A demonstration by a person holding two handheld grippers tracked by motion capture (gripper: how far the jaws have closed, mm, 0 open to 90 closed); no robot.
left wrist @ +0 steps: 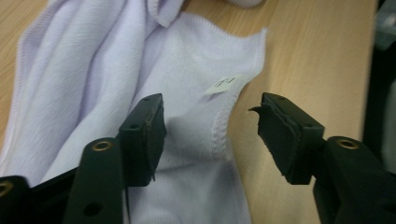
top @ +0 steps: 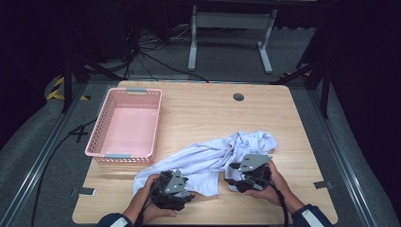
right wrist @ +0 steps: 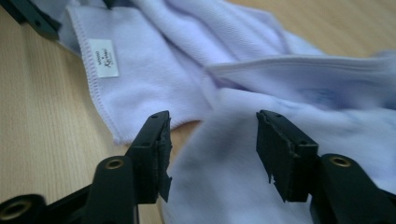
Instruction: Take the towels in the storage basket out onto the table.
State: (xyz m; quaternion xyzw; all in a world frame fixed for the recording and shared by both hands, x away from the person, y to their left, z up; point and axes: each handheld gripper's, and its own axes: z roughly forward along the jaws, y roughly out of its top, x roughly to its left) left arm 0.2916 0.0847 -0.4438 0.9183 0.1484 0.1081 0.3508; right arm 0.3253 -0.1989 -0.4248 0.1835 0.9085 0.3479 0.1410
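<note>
A pale lilac towel (top: 213,153) lies crumpled on the wooden table (top: 198,109), near its front edge. My left gripper (top: 185,188) sits at the towel's front left corner, held in a hand. In the left gripper view its jaws (left wrist: 210,126) stand open over the stitched hem, and the towel (left wrist: 116,70) with its small white label (left wrist: 222,85) lies just beyond. My right gripper (top: 232,178) rests at the towel's front right part. Its jaws (right wrist: 212,140) are open too, with towel (right wrist: 233,93) lying below and between them, not pinched. Another label (right wrist: 103,58) shows there.
An empty pink plastic basket (top: 127,125) stands at the table's left side. A round cable hole (top: 239,97) sits near the far edge. Part of the other gripper (right wrist: 28,18) reaches into the right gripper view's top left corner.
</note>
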